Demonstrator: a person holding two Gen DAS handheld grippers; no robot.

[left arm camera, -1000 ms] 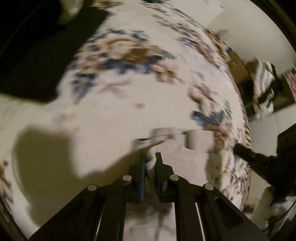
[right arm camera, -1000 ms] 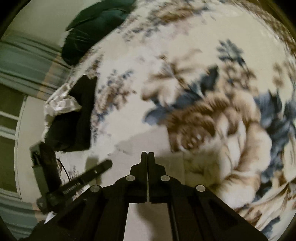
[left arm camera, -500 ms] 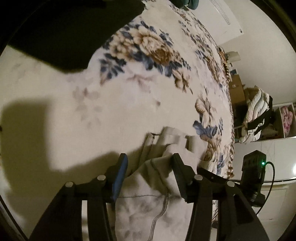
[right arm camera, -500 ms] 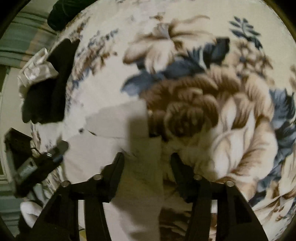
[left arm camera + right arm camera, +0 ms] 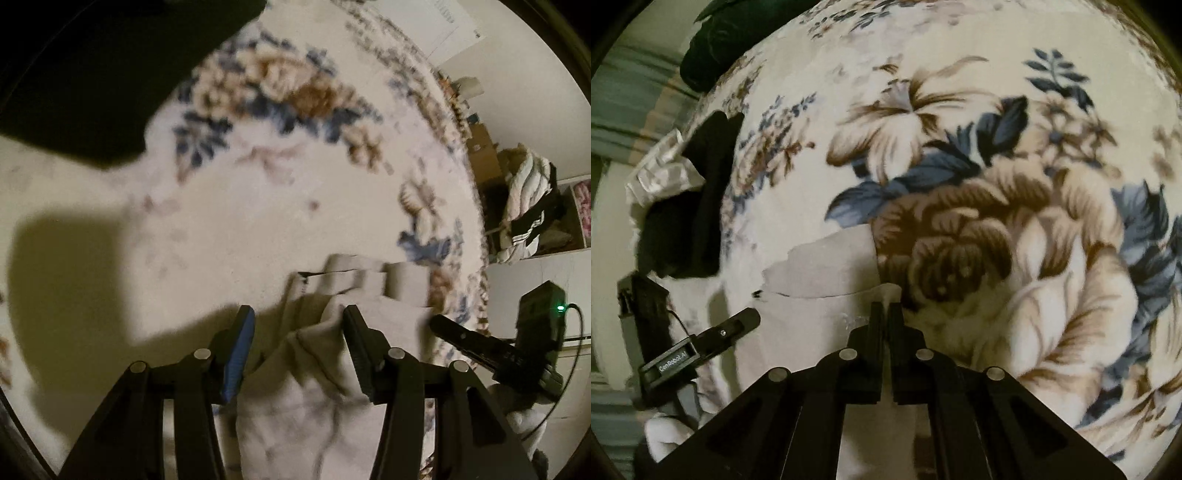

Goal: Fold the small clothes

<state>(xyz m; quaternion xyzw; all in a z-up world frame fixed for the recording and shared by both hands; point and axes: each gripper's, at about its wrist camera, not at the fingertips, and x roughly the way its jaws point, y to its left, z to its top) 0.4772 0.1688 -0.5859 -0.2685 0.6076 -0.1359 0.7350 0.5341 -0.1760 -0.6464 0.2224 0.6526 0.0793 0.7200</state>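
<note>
A small pale grey garment [image 5: 306, 398] lies on a floral blanket [image 5: 258, 206]. In the left wrist view my left gripper [image 5: 297, 325] is open, its jaws spread on either side of a raised fold of the cloth. In the right wrist view the garment [image 5: 820, 302] spreads flat to the left, and my right gripper [image 5: 886, 308] is shut on a pinched-up edge of it. The left gripper [image 5: 738, 325] shows at the lower left there; the right gripper's finger [image 5: 461, 338] shows at the right of the left wrist view.
A black garment [image 5: 698, 206] and a crumpled white one [image 5: 657, 170] lie at the blanket's left edge, a dark green one [image 5: 713, 44] farther up. A large black cloth [image 5: 92, 74] fills the upper left of the left wrist view. Boxes and piled bedding [image 5: 524, 206] stand beyond the bed.
My right gripper, open half a second ago, has shut on the garment's edge. My left gripper, shut on the cloth one second ago, stays open over the fold.
</note>
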